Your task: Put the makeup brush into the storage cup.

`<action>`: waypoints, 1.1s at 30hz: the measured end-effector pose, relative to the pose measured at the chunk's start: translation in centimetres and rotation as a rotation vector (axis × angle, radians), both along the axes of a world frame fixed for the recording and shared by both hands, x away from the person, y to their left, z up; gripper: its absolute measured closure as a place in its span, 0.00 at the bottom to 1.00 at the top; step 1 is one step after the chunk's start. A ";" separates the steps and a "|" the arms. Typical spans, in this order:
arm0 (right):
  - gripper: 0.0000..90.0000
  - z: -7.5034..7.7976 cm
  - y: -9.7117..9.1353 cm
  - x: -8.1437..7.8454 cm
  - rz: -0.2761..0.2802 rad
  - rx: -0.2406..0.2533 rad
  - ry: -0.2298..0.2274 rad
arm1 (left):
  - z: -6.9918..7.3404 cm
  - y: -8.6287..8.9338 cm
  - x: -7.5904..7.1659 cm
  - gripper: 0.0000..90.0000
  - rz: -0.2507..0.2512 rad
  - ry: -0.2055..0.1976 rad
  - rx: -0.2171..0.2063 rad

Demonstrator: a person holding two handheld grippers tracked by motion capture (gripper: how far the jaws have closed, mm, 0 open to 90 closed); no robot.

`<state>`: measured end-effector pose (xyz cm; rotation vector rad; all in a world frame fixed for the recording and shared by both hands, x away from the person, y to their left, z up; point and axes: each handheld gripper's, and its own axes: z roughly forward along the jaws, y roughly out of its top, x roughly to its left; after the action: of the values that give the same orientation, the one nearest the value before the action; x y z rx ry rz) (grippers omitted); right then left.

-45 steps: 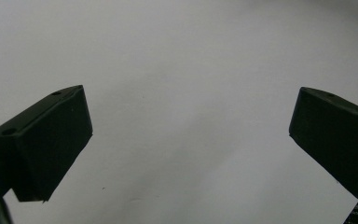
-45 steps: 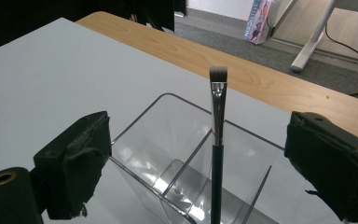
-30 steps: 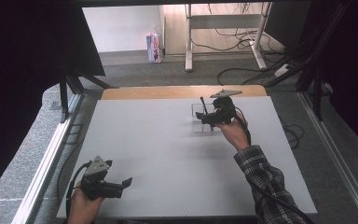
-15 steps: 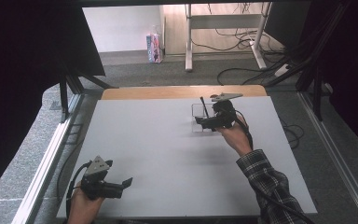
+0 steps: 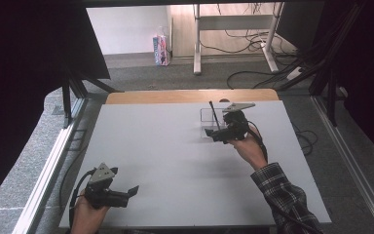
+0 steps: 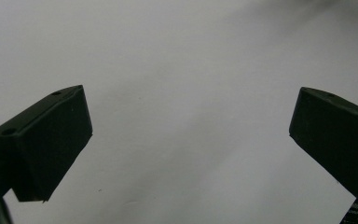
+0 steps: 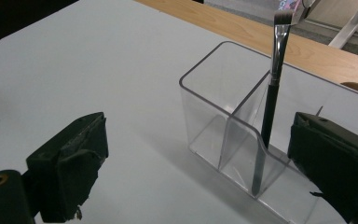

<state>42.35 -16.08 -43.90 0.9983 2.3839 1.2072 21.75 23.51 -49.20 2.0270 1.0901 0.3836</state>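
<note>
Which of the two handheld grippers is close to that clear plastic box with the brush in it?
The right gripper: its open jaws sit beside the clear plastic divided box holding the black-handled brush. The left gripper hovers over bare table.

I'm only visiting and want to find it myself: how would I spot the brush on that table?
Start at the grey table and go to its far right part, near the wooden strip. There stands a clear plastic holder with a divider, just ahead of the right hand-held gripper. The brush leans inside it, black-handled with a silver collar, poking above the rim.
</note>
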 end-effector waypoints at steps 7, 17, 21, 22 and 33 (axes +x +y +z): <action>0.03 0.3 -0.2 -0.8 0.011 -0.018 -0.007 | 0.0 0.0 0.0 0.00 -0.002 0.002 -0.004; 0.03 0.5 -0.5 -2.2 0.035 -0.018 -0.005 | 0.0 0.0 0.0 0.00 0.000 0.010 -0.007; 0.03 0.2 -0.6 -2.9 0.037 -0.022 -0.002 | 0.0 0.0 0.0 0.00 0.000 0.014 -0.010; 0.03 0.0 -0.7 -3.0 0.039 -0.020 0.003 | 0.1 0.0 0.0 0.00 0.001 0.015 -0.011; 0.02 -0.6 -1.0 -4.2 0.049 -0.039 0.016 | 0.1 0.0 0.0 0.00 0.001 0.018 -0.010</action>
<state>38.13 -17.10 -44.52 0.9459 2.4480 1.1687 21.71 23.51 -49.14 2.0252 1.1018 0.3602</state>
